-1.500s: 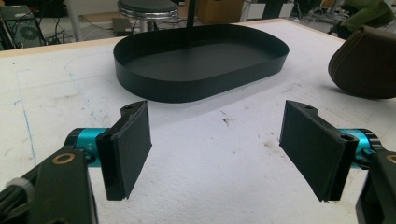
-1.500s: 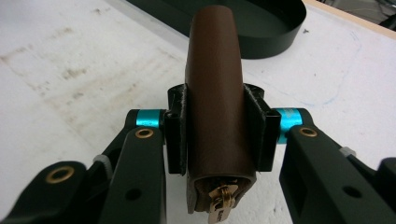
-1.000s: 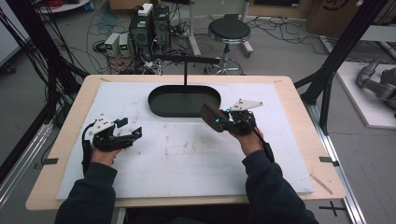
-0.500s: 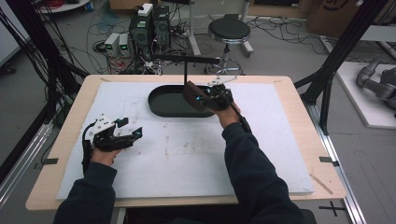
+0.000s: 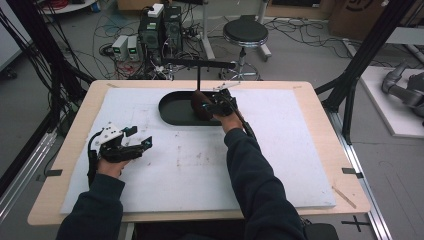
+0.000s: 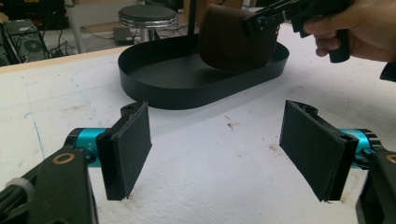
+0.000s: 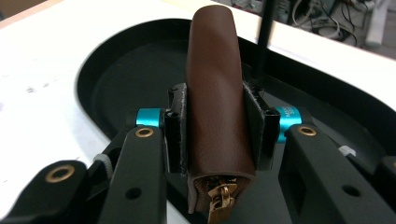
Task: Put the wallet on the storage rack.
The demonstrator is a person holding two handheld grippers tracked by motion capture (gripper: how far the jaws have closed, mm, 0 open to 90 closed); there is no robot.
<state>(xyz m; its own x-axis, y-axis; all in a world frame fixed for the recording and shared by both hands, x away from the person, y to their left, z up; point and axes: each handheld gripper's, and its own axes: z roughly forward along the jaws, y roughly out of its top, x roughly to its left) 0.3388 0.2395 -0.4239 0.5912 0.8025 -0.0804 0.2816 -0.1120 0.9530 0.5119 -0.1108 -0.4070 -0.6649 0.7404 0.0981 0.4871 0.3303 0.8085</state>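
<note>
The right tool (image 5: 202, 104) squeezes a brown zip pouch (image 7: 215, 93) between its two pads and holds it just over the black oval tray (image 5: 172, 114). The left tool (image 5: 141, 142) rests on the white worktop (image 5: 200, 165), well apart from the tray, its jaws wide with nothing between them.

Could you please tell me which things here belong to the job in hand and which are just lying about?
In the job:
- brown pouch, clamped in the right tongs
- black tray, under the pouch
- left tongs, open, resting on the white mat

Lying about:
- stool
- computer boxes
- floor cables
</note>
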